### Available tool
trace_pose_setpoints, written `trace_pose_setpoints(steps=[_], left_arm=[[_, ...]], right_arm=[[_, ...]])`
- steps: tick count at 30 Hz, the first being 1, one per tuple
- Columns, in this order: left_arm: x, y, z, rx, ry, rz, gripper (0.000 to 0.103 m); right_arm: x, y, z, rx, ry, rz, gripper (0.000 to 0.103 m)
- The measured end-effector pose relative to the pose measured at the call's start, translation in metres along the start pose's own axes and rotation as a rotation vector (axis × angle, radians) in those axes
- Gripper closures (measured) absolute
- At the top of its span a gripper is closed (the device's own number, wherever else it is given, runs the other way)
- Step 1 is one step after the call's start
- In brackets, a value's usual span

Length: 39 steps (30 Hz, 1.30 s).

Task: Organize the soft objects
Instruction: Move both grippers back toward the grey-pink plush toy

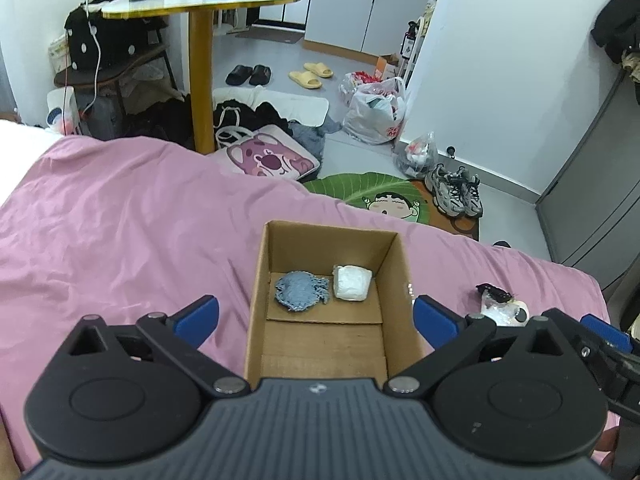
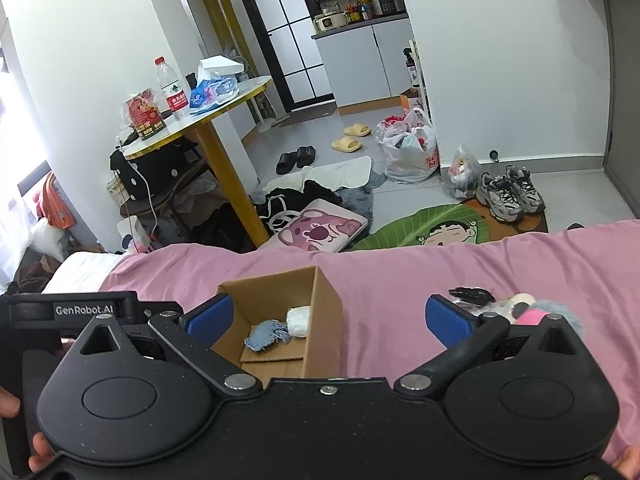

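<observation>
An open cardboard box [image 1: 394,264] [image 2: 324,304] sits on the pink bed sheet [image 1: 120,220] [image 2: 400,272]. Inside it lie a blue-grey knitted piece [image 1: 298,291] [image 2: 266,334] and a white folded soft item [image 1: 352,283] [image 2: 299,320]. My left gripper [image 1: 316,316] hangs open above the box, its blue pads either side of it. My right gripper [image 2: 330,320] is open too, over the box's right wall. To the right on the sheet lie a black soft item [image 1: 492,292] [image 2: 470,294] and a pink, white and grey fluffy pile [image 2: 532,312], partly hidden by the right gripper's finger.
Beyond the bed's far edge the floor holds a pink cushion [image 1: 268,160], a green cartoon mat [image 1: 376,192], sneakers [image 1: 454,194], plastic bags [image 1: 376,112] and slippers. A yellow-legged table [image 1: 200,4] with bottles stands at the back left.
</observation>
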<state>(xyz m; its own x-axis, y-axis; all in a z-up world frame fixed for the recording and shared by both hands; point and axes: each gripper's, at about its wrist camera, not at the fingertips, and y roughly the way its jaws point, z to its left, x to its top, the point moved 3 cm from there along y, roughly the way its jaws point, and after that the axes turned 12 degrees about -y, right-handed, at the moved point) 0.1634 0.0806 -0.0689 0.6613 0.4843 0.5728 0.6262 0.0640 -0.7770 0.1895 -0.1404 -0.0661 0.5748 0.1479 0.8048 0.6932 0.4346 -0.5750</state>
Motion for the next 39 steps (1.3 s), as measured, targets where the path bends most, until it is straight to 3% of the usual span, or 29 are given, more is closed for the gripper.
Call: trace_pose_setpoints(steps=[16,24,39], left_arm=[[-0.020,-0.026,-0.035,-0.020,0.018,-0.052,0.000],[-0.035,-0.031,-0.056,-0.006,0.040,-0.075,0.000],[-0.052,-0.028,-0.086,0.017,0.067,-0.053,0.000]], right_arm=[[-0.009,-0.038,-0.046,-0.008,0.009,-0.019,0.000],[-0.010,-0.052,-0.059,0.011,-0.055,-0.038,0.000],[-0.016,-0.057,-0.100,0.021,-0.019,-0.007,0.000]])
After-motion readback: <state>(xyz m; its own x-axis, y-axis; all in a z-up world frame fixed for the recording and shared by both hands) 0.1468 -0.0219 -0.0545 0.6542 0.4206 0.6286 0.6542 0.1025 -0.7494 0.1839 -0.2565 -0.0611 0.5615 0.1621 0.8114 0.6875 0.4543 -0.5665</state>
